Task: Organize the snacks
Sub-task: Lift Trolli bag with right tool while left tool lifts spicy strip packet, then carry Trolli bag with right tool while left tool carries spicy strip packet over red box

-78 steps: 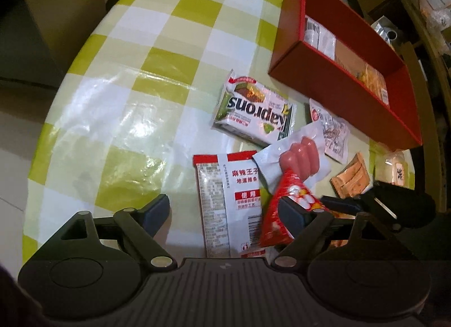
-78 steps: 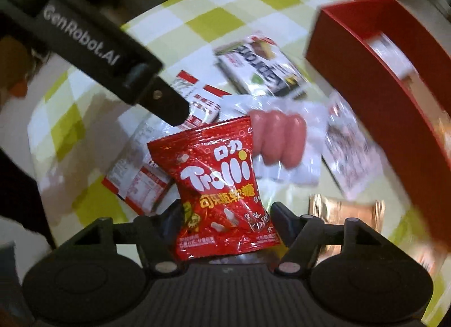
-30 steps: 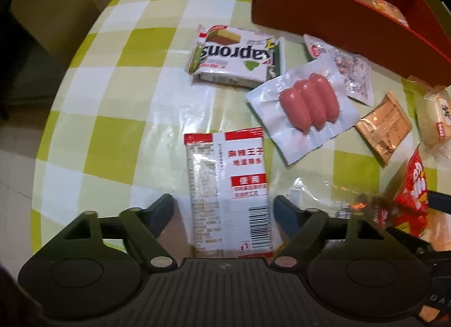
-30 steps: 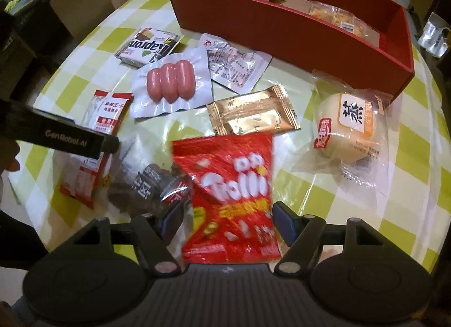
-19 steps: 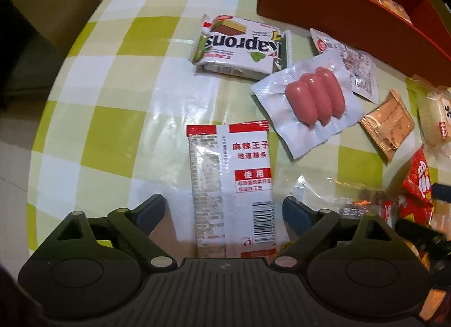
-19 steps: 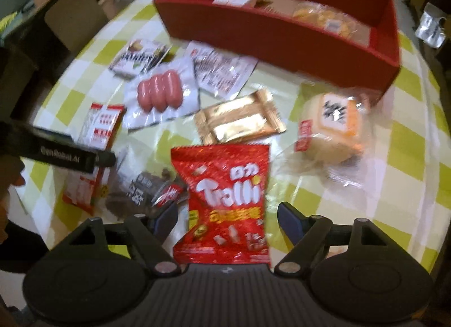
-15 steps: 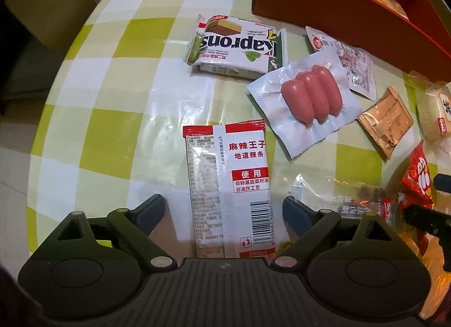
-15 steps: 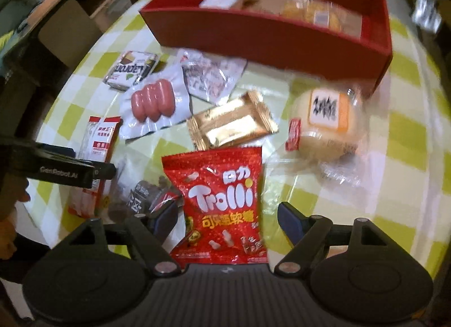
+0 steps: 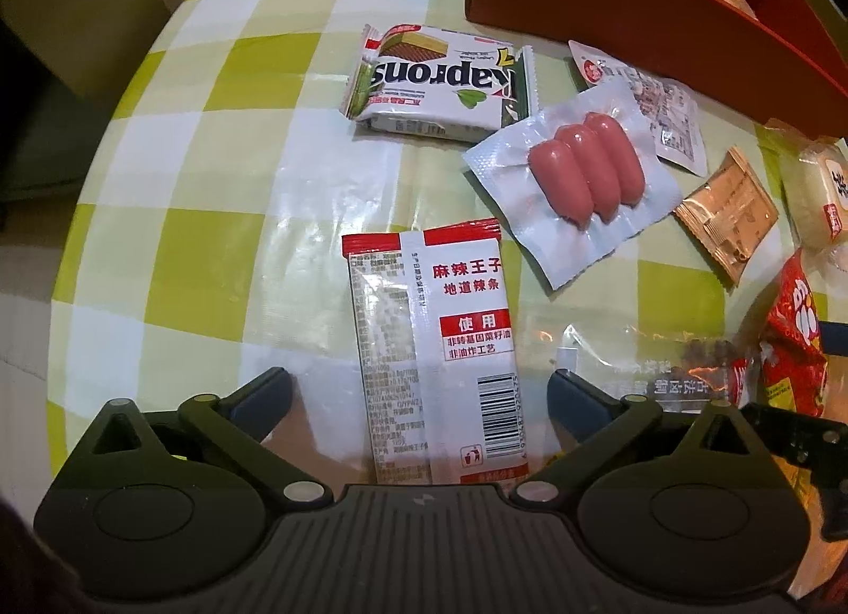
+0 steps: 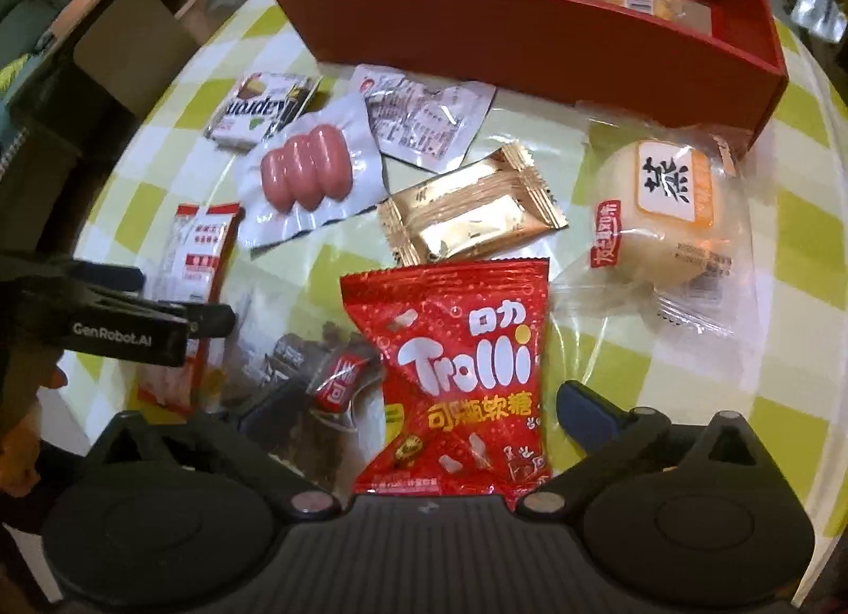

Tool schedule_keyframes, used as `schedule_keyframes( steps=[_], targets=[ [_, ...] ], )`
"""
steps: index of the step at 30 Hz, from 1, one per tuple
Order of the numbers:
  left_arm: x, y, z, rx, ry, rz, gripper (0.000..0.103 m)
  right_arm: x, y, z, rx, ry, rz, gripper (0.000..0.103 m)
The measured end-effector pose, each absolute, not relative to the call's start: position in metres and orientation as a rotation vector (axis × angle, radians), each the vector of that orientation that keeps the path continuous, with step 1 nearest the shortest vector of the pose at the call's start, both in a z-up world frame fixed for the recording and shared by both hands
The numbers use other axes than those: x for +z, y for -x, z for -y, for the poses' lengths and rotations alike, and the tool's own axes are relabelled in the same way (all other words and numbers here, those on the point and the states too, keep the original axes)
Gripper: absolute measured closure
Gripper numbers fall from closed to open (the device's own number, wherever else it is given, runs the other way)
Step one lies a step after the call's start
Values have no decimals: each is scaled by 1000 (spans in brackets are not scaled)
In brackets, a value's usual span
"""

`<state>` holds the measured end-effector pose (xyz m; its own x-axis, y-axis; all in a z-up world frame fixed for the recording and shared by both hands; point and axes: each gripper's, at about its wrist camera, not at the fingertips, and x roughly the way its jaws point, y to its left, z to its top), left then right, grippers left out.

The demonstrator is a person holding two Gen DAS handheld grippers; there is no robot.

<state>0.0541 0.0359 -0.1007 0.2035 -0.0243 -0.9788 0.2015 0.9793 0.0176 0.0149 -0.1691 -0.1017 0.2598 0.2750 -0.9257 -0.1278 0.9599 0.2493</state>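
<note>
left wrist view: left gripper [image 9: 418, 391] has just spread wide, holding nothing, spicy strip pack [image 9: 434, 359] flat between. right gripper [image 10: 424, 402] likewise, trolli bag [image 10: 456, 370] released. red box [image 10: 530, 47] lies far, awaiting snacks.

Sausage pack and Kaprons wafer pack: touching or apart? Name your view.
Touching. The right wrist view shows the sausage pack's corner overlapping the Kaprons wafer pack.

A round table [image 10: 795, 222] under a green-and-white checked cloth fills both views. In the right wrist view, a red box [image 10: 530, 42] sits at the top; below it lie a wafer pack [image 10: 259, 108], sausages [image 10: 307, 169], a white sachet [image 10: 424, 121], a gold packet [image 10: 471, 216], a bun [image 10: 662, 211], a Trolli bag [image 10: 456, 370], a clear bag [image 10: 297, 354] and, at the left, a red-white packet [image 10: 196, 254].
</note>
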Motion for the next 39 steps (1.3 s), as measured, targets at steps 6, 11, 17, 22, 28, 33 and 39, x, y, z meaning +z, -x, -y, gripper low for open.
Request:
schedule_keyframes(
  steps=[6,11,17,22,28,33,39],
  targets=[
    [-102,-49,-34,-154,-156,-1350,0,-100,-11,169,248,-98,-1257,11],
    [-93,-47,-33,-156,-145,-1362,19,-92,-6,173,245,-123,-1237,41],
    [-82,-45,-30,-170,-143,-1347,41,-84,4,162,222,-61,-1217,43],
    [-77,-42,-33,-180,-112,-1356,45,-66,11,164,195,-70,-1155,43],
    [-58,-31,-35,-208,-79,-1309,46,-43,21,166,156,-107,-1079,43],
    [-43,-25,-36,-208,-76,-1260,46,-32,32,168,112,-114,-1036,43],
    [-27,-27,-32,-245,-38,-1229,46,-23,41,165,49,-110,-1039,43]
  ],
)
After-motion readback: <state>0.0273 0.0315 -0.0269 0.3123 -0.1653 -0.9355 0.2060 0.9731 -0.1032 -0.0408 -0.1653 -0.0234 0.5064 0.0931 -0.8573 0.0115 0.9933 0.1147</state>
